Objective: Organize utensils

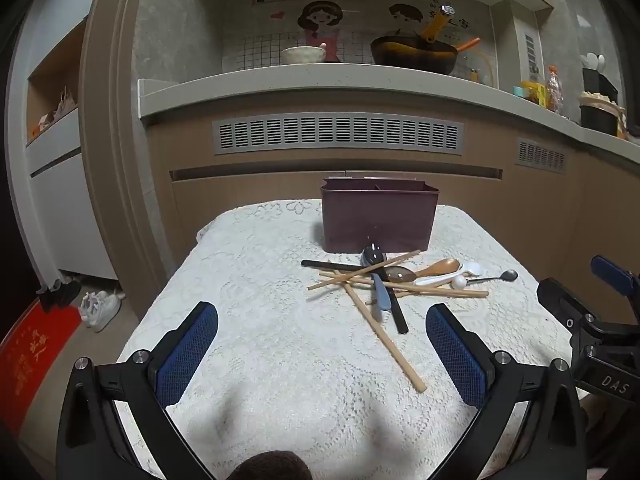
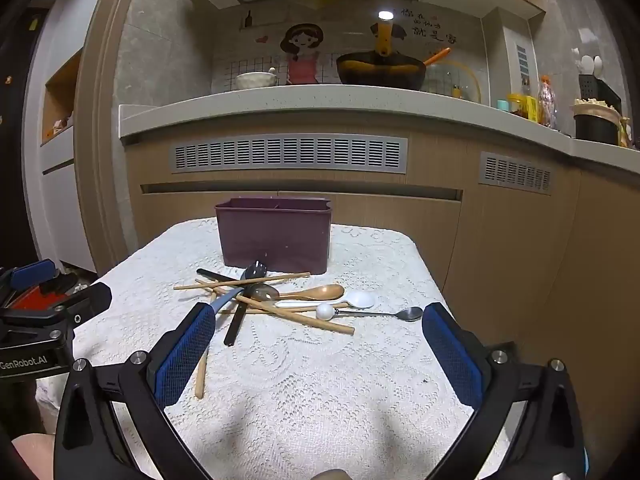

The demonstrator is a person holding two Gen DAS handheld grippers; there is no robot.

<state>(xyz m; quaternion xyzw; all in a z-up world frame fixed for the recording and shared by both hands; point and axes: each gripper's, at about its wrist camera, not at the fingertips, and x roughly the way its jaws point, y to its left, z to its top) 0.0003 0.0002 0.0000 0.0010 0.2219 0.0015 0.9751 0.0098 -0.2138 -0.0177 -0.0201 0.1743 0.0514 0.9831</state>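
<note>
- While both claws hang above the near edge of the lace-covered table (image 1: 260, 280), the left gripper (image 1: 322, 354) and the right gripper (image 2: 318, 354) gape wide, holding nothing.
- Chopsticks (image 1: 384, 340) and spoons (image 1: 438, 267) lie crossed in a heap mid-table, just before the maroon utensil box (image 1: 378, 216) standing at the far edge.
- A metal spoon (image 2: 400, 314) lies at the heap's right end.

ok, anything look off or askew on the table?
Yes: the utensils lie in a crossed heap on the white lace tablecloth, wooden chopsticks over the dark spoons, in front of the maroon plastic divided caddy. Nothing is seen standing in the caddy. No spill or damage visible.
</note>
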